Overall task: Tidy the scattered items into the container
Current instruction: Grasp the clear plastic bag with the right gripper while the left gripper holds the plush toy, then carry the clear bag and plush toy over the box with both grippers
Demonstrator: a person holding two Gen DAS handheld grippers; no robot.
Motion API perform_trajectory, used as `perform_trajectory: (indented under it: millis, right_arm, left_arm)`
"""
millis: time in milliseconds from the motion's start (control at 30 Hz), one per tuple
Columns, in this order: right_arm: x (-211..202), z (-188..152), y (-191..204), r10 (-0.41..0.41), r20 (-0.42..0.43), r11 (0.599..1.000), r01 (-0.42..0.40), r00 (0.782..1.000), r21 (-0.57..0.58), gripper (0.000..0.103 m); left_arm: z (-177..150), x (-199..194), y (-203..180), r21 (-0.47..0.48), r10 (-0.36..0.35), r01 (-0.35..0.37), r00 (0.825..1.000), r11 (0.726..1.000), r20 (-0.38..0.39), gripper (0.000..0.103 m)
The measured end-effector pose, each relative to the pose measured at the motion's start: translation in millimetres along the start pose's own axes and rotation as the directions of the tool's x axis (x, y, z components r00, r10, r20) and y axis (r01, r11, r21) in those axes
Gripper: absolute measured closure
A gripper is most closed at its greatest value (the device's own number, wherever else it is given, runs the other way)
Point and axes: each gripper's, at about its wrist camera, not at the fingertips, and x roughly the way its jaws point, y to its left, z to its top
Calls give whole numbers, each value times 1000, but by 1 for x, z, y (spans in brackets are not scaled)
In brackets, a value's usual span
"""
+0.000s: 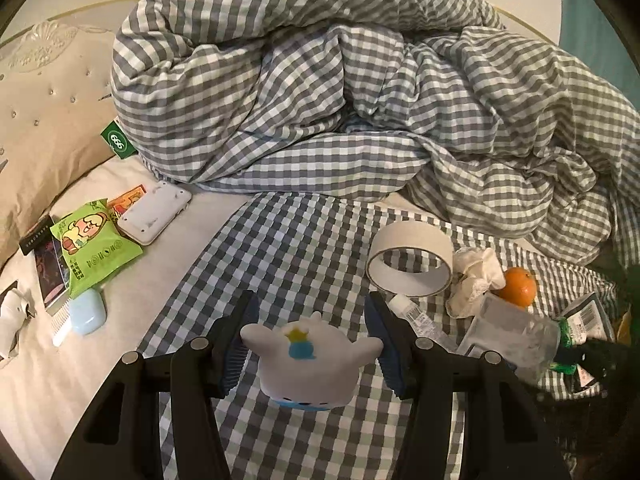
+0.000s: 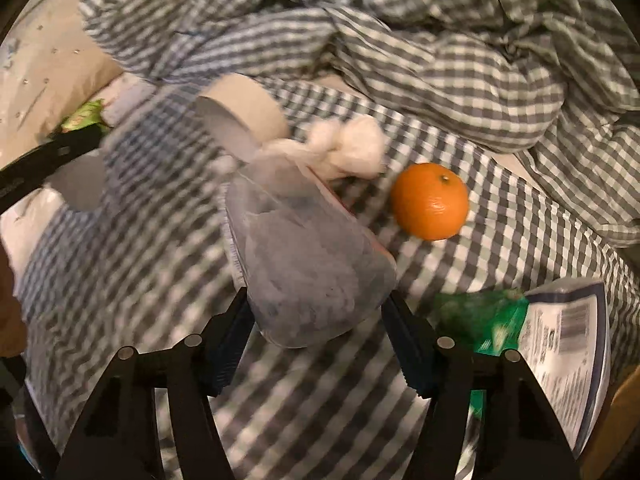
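Note:
My left gripper [image 1: 308, 344] is shut on a white squishy toy [image 1: 308, 360] with a yellow star and blue blob, held above the checked sheet. My right gripper [image 2: 320, 328] is shut on a translucent frosted bag [image 2: 304, 248] that sticks out forward; the view is blurred. That bag shows in the left wrist view [image 1: 508, 328] too. An orange [image 2: 430, 200] lies right of the bag, also in the left wrist view [image 1: 520, 286]. A tape roll [image 1: 410, 260] and crumpled tissue [image 1: 476, 276] lie beyond. No container is in view.
A bunched checked duvet [image 1: 340, 92] fills the back. At left lie a green snack packet [image 1: 90, 246], a white box [image 1: 154, 216], a light-blue case [image 1: 88, 312] and a beige pillow [image 1: 48, 120]. A green wrapper [image 2: 480, 320] and a printed pouch [image 2: 568, 352] lie at right.

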Motion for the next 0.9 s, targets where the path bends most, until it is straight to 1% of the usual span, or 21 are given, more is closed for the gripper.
perform_trajectory:
  millis: [67, 100, 167, 200, 267, 333, 433, 567, 633, 667, 700, 800, 900]
  right_arm:
    - [-7, -9, 11, 41, -1, 999, -41, 999, -8, 39]
    - [-7, -14, 18, 45, -12, 999, -45, 999, -30, 39]
    - [-3, -17, 31, 11, -13, 998, -12, 1000, -66, 38]
    - [0, -19, 35, -16, -15, 996, 15, 1000, -86, 35]
    - [-1, -17, 35, -62, -12, 992, 60, 998, -108, 21]
    - [-5, -15, 39, -79, 16, 987, 81, 997, -138, 20]
    - [-6, -6, 40, -64, 30, 983, 68, 998, -171, 16]
    - [8, 5, 40, -51, 6, 979, 51, 999, -197, 16]
    - [12, 6, 40, -15, -11, 983, 13, 1000, -181, 17]
    - [13, 7, 37, 10, -25, 989, -14, 1000, -151, 24]
    - [13, 6, 36, 21, -34, 992, -26, 999, -127, 27]
    - [9, 4, 32, 33, -37, 996, -36, 999, -80, 30]
    - [-4, 0, 33, 19, -4, 998, -19, 1000, -60, 34]
  left_arm:
    - [0, -5, 1, -4, -3, 3, 1000, 1000, 7, 47]
    - [1, -7, 1, -5, -2, 2, 1000, 1000, 10, 47]
    - [2, -11, 2, -8, -2, 2, 1000, 1000, 16, 47]
    - [3, -13, 3, -9, -1, 2, 1000, 1000, 19, 47]
    - [3, -17, 3, -9, -1, 1, 1000, 1000, 25, 47]
    - [4, -21, 4, -5, 2, -2, 1000, 1000, 31, 47]
    - [5, -25, 6, -6, 5, -5, 999, 1000, 37, 47]
    - [6, -32, 10, -10, 10, -9, 999, 1000, 45, 47]
    - [6, -36, 11, -5, 17, -17, 999, 1000, 51, 47]
    - [7, -38, 12, -3, 21, -21, 998, 1000, 54, 47]
    - [7, -40, 13, -3, 24, -24, 998, 1000, 58, 47]
    - [9, -46, 16, -8, 28, -28, 997, 1000, 66, 47]
    - [11, -54, 16, -9, 30, -30, 996, 1000, 78, 47]
